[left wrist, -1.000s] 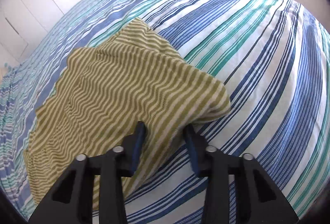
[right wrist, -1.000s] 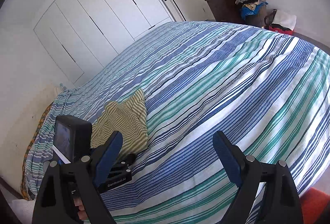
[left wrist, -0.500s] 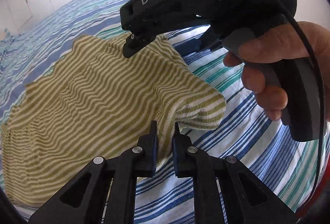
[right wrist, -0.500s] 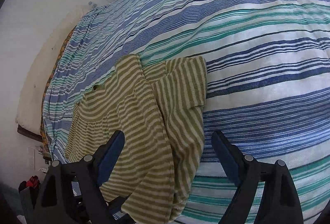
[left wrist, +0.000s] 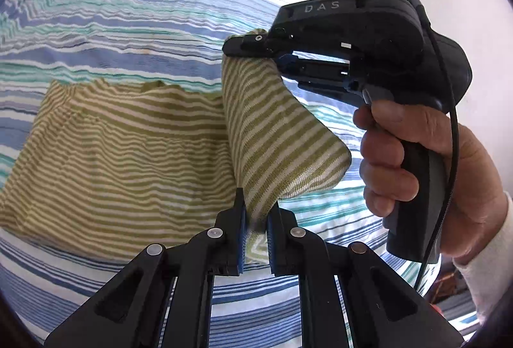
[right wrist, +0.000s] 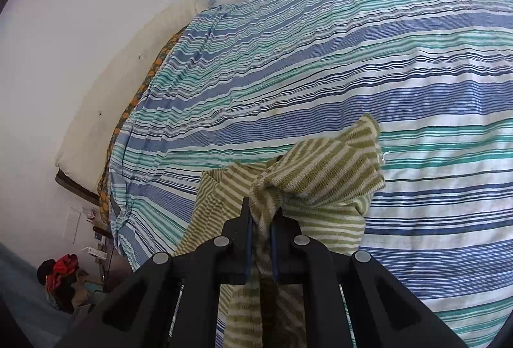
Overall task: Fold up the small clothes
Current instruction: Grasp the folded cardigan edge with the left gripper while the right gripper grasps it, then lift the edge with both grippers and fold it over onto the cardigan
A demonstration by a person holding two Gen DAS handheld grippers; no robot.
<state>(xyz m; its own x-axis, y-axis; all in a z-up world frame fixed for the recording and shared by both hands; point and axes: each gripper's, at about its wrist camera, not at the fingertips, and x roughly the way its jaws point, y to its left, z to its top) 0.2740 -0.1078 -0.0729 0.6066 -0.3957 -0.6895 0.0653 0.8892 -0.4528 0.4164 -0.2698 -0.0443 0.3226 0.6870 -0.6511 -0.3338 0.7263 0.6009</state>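
My right tongs [right wrist: 260, 231] just closing onto striped shirt [left wrist: 128, 155]; left tongs [left wrist: 256, 219] already pinch its sleeve edge. Both corners held, side fold over bedspread [right wrist: 352, 59] can start.

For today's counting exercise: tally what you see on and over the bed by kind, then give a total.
Striped green garment: 1
Striped bedspread: 1
Claws gripping the garment: 2, the left claw and the right claw
Total: 4
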